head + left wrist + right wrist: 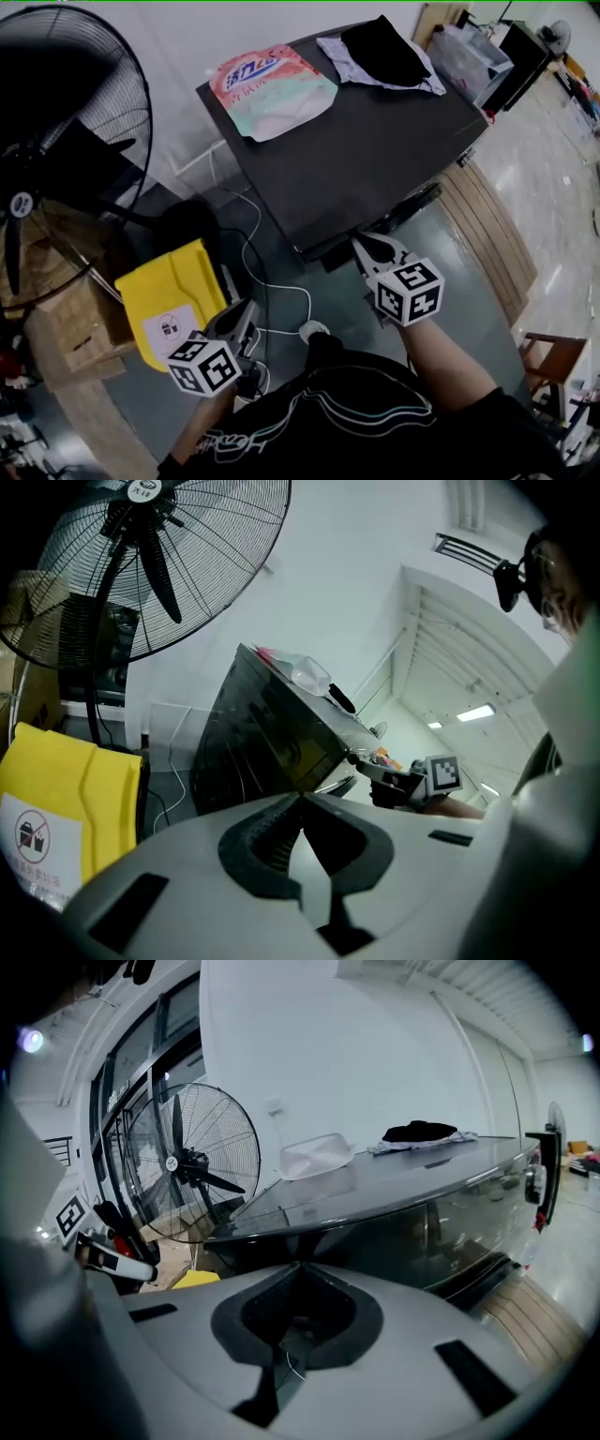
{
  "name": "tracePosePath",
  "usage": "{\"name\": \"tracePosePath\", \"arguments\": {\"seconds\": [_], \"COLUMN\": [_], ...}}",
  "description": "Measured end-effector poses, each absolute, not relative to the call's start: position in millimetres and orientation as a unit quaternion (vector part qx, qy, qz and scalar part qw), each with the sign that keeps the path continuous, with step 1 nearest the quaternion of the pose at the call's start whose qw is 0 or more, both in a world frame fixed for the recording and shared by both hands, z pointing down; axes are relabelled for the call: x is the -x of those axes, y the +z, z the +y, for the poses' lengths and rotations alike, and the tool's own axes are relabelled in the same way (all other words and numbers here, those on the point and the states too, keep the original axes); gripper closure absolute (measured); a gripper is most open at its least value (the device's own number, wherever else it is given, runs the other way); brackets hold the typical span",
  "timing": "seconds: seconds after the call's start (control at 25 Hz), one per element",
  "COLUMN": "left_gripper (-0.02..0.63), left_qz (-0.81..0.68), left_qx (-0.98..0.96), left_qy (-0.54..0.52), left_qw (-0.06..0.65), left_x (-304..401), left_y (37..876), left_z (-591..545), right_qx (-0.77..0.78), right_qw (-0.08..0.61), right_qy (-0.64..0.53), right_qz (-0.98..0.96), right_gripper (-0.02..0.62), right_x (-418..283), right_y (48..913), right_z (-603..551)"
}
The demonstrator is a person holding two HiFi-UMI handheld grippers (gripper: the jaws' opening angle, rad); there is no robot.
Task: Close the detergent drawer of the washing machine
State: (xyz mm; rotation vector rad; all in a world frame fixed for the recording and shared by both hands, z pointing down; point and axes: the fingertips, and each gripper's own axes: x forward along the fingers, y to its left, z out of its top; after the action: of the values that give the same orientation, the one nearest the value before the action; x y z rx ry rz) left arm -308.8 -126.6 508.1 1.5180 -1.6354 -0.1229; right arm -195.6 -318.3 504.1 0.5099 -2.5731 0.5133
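Observation:
The black washing machine (375,159) stands ahead of me, seen from above. At its front top corner a dark part, apparently the detergent drawer (330,256), sticks out a little. My right gripper (362,246) is shut with nothing in it, its tip just right of that part; whether it touches I cannot tell. The left gripper view shows the right gripper (373,770) by the machine's upper front edge (339,782). My left gripper (250,310) hangs low at the left, shut and empty, away from the machine. From the right gripper view the drawer is hidden.
A pink detergent pouch (272,89) and folded clothes (382,52) lie on the machine's top. A big standing fan (56,159) and a yellow floor sign (173,300) stand left. White cables (258,281) run over the floor. A wooden platform (492,244) lies right.

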Motion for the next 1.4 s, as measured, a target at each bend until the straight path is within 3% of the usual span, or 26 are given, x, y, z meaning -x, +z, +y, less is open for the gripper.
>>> {"name": "tracePosePath", "arguments": {"seconds": [0.28,0.68,1.4], "left_gripper": [0.575,0.575,0.575], "left_qz": [-0.654,-0.636,-0.634], "left_qx": [-0.622,-0.66,-0.735], "left_qy": [-0.046,-0.042,-0.047], "left_qw": [0.429,0.399,0.237], "left_x": [317,283,181], "left_y": [496,463,322], "left_z": [-144,-131,-34], "right_qx": [-0.16,-0.093,-0.006], "right_qw": [0.253,0.23,0.045], "right_qy": [0.191,0.156,0.147], "right_qz": [-0.935,-0.956,-0.988], "right_gripper": [0.569,0.569,0.569], "right_x": [200,185,118], "right_y": [505,478,295], "right_z": [-321,-277,-112]}}
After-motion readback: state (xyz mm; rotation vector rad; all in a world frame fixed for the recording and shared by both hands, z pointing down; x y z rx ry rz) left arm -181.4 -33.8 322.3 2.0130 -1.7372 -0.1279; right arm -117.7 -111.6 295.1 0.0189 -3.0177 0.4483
